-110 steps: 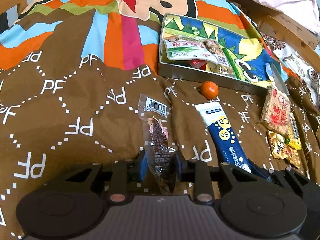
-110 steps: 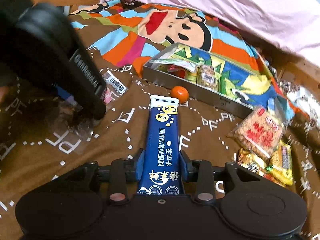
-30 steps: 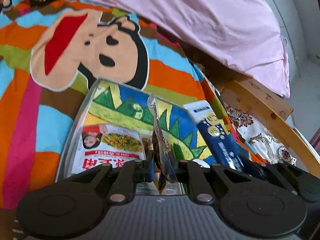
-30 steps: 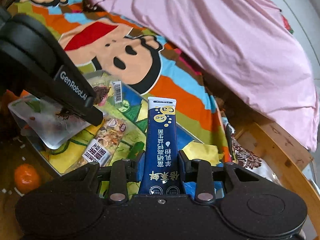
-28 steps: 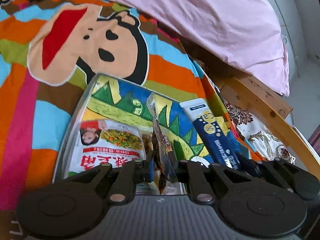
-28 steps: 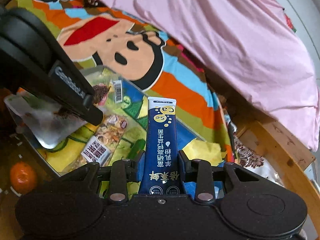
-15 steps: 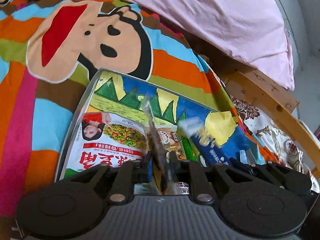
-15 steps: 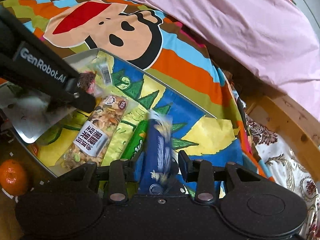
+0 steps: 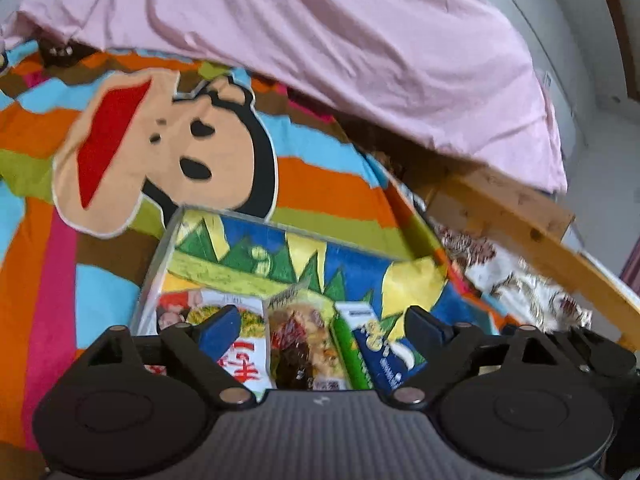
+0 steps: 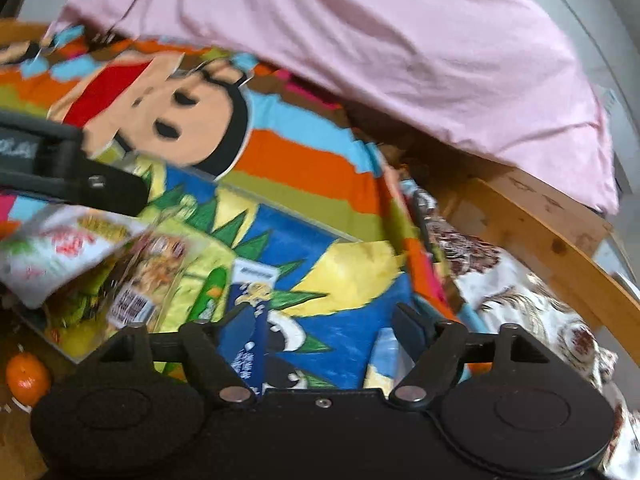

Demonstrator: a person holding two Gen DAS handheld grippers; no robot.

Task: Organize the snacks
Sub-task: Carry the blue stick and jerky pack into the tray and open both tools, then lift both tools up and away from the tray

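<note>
A shallow tray [image 9: 156, 264] with a dinosaur picture lies on the bed; it also shows in the right wrist view [image 10: 280, 204]. My left gripper [image 9: 322, 326] is open above it. A clear packet of dark dried fruit [image 9: 298, 344] lies in the tray between its fingers. My right gripper [image 10: 324, 328] is open too. The blue calcium tube [image 10: 250, 312] lies in the tray by its left finger, and it shows in the left wrist view [image 9: 378, 350]. A white packet [image 9: 240, 354] and a nut bar [image 10: 156, 276] lie in the tray.
An orange [image 10: 26, 372] sits on the brown cover outside the tray's near left corner. A pink quilt [image 9: 340, 48] is heaped behind. A wooden bed rail [image 10: 552, 240] runs along the right. The left gripper's body [image 10: 68, 172] reaches over the tray's left end.
Both grippers opened. The dried fruit packet and the blue tube left the fingers and now lie in the tray. Both cameras tilted up a little.
</note>
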